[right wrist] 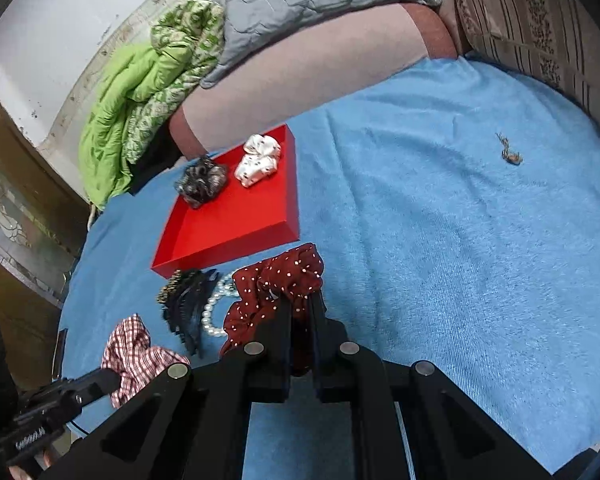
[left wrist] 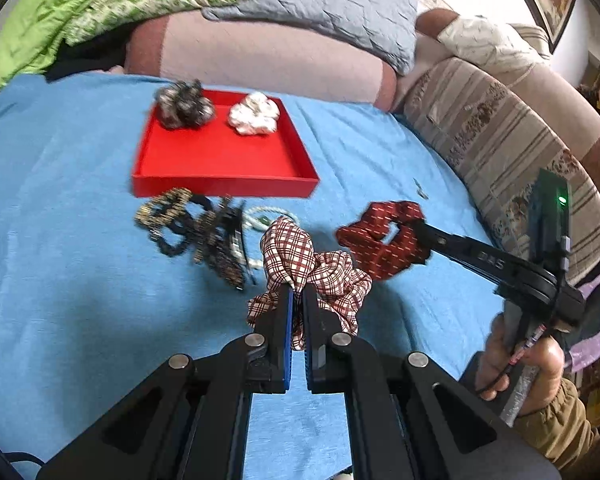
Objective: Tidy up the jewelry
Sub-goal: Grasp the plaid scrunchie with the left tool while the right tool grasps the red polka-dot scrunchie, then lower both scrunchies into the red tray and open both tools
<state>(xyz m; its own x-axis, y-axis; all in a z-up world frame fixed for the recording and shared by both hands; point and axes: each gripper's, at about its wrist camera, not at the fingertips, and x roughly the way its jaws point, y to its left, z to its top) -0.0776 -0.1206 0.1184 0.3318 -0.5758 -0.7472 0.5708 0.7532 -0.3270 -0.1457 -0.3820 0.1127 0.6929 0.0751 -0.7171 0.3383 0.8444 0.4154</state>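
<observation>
Two scrunchies: each pinched in closed jaws above the blue cloth (right wrist: 440, 220).
Left gripper (left wrist: 297, 292): clenched on red-and-white plaid fabric scrunchie (left wrist: 320, 272).
Right gripper (right wrist: 300, 300): clenched on dark red white-dotted fabric scrunchie (right wrist: 276, 280).
Shallow red square tray (left wrist: 220, 160): beyond both, holding two scrunchies.

Left wrist view: I look forward and steeply down along the left gripper (left wrist: 298, 292), close above the blue bedspread (left wrist: 68, 208), facing the pillows at its far edge.
Right wrist view: I look the same way from the right gripper (right wrist: 300, 300), equally close.
Shared ground: both views take in the red tray (left wrist: 220, 160) (right wrist: 236, 216) toward the bedspread's far edge.
Cross-sight: each view catches the other gripper at its side edge.
</observation>
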